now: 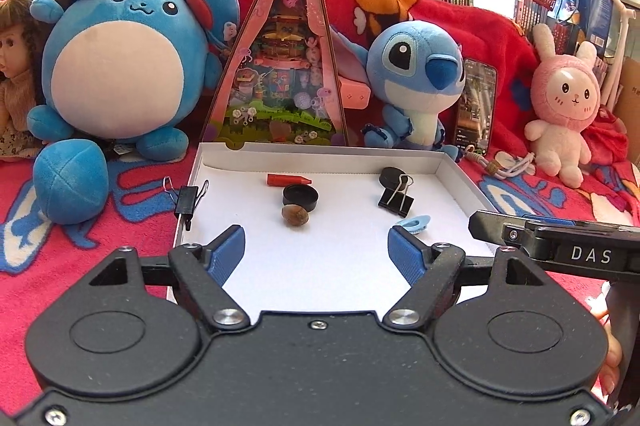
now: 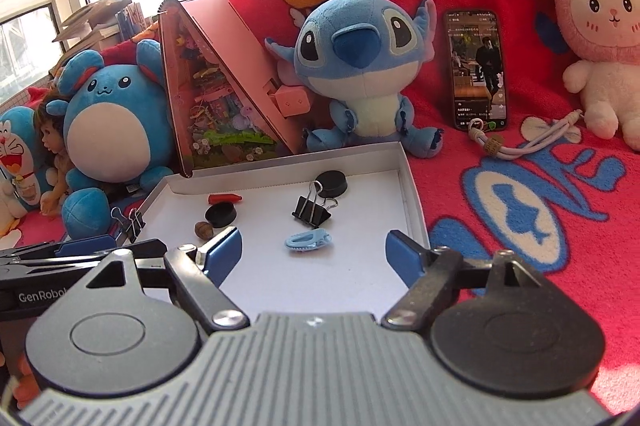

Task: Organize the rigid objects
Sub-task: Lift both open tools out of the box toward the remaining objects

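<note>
We've got both grippers, left gripper (image 1: 316,246) and right gripper (image 2: 314,248), hanging wide open and empty over the near edge of the white box lid (image 1: 460,161). Closest is the light blue clip (image 2: 308,241), lying crosswise just ahead of the right jaws. Further in: one nut (image 1: 295,214), two black caps (image 1: 300,196), one red crayon (image 1: 289,180). Binder clips: one inside (image 1: 396,201), one on the left rim (image 1: 187,201).

In the tray (image 1: 460,181) lie a nut (image 1: 295,214), two caps, and a binder clip (image 1: 397,201) to their right.
</note>
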